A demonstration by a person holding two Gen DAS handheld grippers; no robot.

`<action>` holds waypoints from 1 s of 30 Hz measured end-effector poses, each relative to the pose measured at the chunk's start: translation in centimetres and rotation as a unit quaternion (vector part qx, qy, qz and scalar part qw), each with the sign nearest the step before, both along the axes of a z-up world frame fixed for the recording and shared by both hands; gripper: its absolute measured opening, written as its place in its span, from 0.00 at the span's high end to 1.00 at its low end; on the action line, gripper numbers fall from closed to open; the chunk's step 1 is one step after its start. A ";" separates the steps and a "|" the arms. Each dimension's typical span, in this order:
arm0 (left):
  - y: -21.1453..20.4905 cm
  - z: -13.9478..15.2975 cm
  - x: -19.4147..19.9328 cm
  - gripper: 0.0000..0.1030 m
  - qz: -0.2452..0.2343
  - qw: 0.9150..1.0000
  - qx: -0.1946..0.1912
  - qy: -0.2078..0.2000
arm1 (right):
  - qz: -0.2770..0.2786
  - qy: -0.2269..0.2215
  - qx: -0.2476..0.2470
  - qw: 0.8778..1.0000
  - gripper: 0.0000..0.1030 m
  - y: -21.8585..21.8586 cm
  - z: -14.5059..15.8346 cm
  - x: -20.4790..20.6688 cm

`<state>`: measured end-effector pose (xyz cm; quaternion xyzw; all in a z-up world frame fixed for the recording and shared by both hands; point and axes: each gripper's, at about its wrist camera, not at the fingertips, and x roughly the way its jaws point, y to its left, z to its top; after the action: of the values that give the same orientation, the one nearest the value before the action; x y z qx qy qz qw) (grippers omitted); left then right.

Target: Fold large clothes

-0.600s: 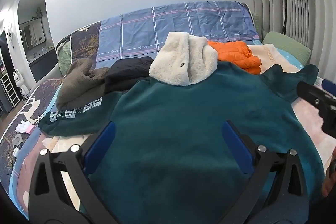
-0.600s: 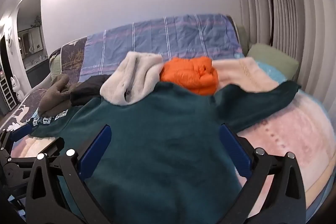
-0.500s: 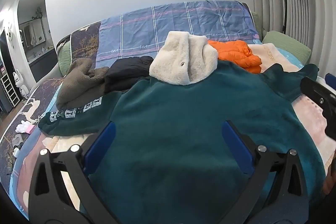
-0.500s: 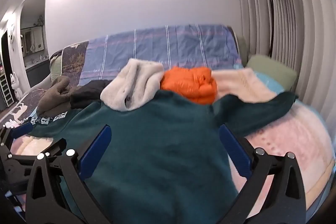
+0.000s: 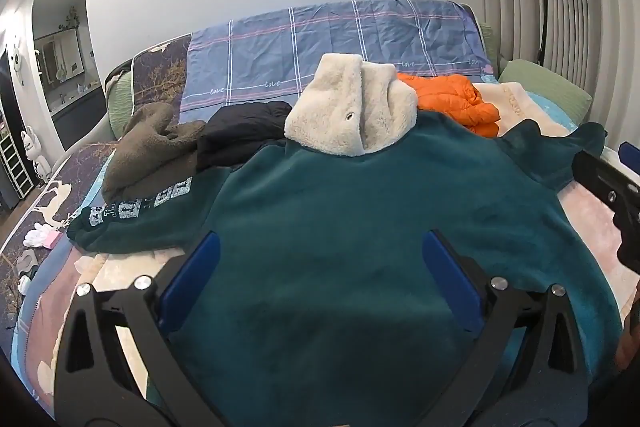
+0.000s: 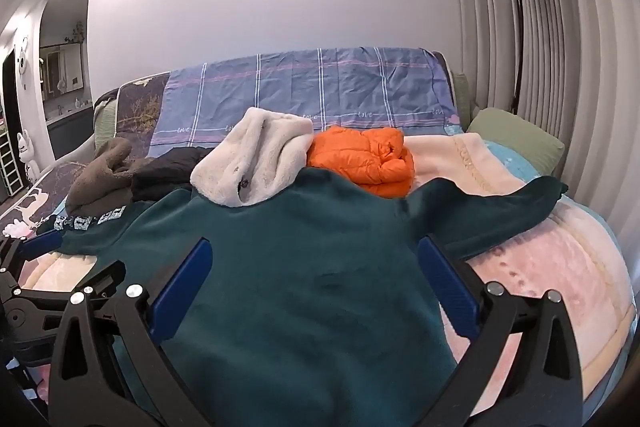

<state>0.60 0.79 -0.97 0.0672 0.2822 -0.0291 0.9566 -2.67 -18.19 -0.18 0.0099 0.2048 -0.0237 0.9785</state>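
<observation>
Green hoodie [image 5: 352, 227] lies spread beneath both wide-open claws, ungripped.

Left gripper [image 5: 320, 259]: black skeletal frame with triangular cut-outs, silver round screws at the pivots, flat blue pads [image 5: 450, 279] lining the jaws. Right gripper [image 6: 316, 263]: same build, black arms, silver screws, blue pads [image 6: 180, 287].
</observation>
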 end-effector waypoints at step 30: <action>-0.8 0.7 -1.0 0.02 -0.032 0.999 0.011 -0.028 | 0.001 0.005 0.014 1.000 0.01 -0.4 -0.5 0.4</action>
<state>-0.44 0.01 -0.27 0.0876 0.2535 -0.0545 0.9618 -2.28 -18.58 -0.66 0.0230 0.2100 -0.0199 0.9772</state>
